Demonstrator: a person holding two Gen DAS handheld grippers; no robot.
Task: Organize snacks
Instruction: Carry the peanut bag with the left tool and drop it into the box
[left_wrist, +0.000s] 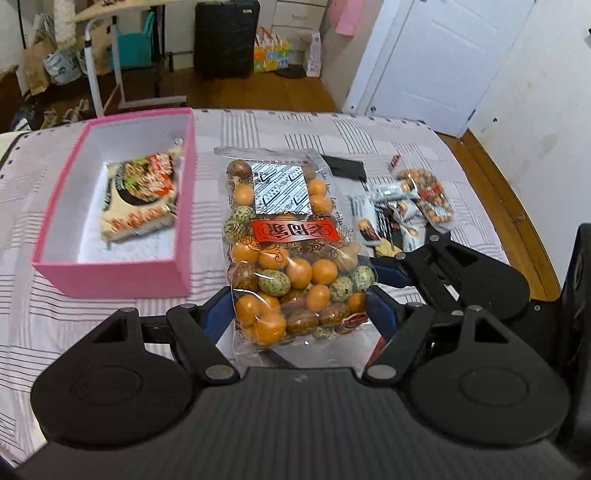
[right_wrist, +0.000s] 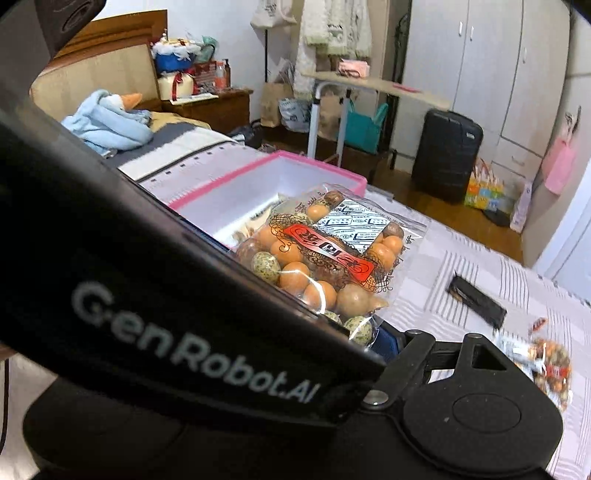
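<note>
**Left gripper holds nut bag beside box**

Left gripper (left_wrist: 299, 314) has its blue pads closed on the lower end of the clear bag of coated nuts (left_wrist: 291, 243), which sits just right of the pink box (left_wrist: 110, 273) (one packet inside). Right gripper (left_wrist: 417, 258): jaws spread, nothing between them.

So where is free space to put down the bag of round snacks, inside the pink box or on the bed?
Free: the pink box floor near its front wall, ahead of the noodle packet; also the striped sheet beyond the nut bag. Crowded: the small snack packs on the right.
</note>
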